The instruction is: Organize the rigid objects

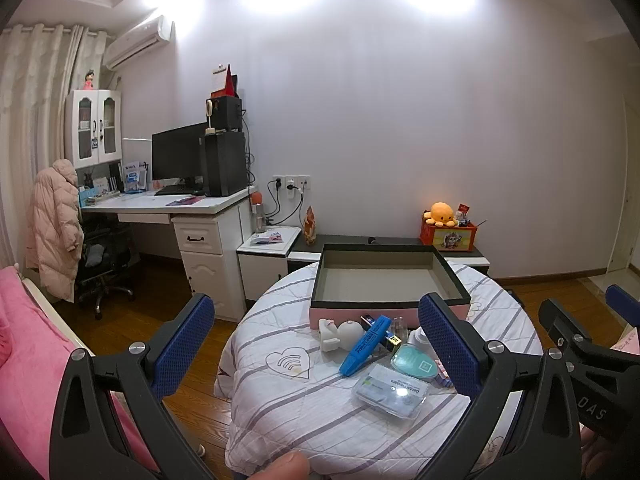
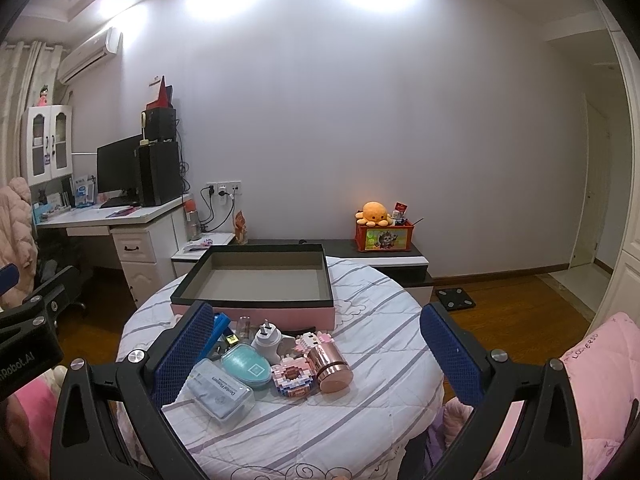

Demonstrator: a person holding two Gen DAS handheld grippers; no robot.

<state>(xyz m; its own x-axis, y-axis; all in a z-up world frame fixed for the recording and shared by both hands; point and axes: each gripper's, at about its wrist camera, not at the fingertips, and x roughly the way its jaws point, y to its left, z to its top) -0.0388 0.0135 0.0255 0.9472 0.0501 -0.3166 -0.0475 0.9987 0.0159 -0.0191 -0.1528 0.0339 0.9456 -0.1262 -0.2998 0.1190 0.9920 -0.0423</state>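
An empty pink box with a black rim (image 1: pixel 390 302) (image 2: pixel 256 300) stands at the back of a round table under a striped cloth (image 1: pixel 280 400) (image 2: pixel 360 392). In front of it lies a heap: a blue marker (image 1: pixel 365 345), a white figurine (image 1: pixel 340 334), a teal oval case (image 1: pixel 414 362) (image 2: pixel 245 365), a clear floss box (image 1: pixel 390 391) (image 2: pixel 220 394), a white plug (image 2: pixel 267 342), a pink block toy (image 2: pixel 291 378) and a rose-gold cylinder (image 2: pixel 330 367). My left gripper (image 1: pixel 316 348) hangs open before the heap. My right gripper (image 2: pixel 316 356) is open too, held over the heap.
A white desk (image 1: pixel 168 208) with a monitor and computer tower stands at the left wall. A low cabinet (image 1: pixel 400 248) behind the table carries a red toy crate with an orange plush (image 1: pixel 440 214). A pink bed (image 1: pixel 24 344) is at the left, pink bedding (image 2: pixel 600 380) at the right.
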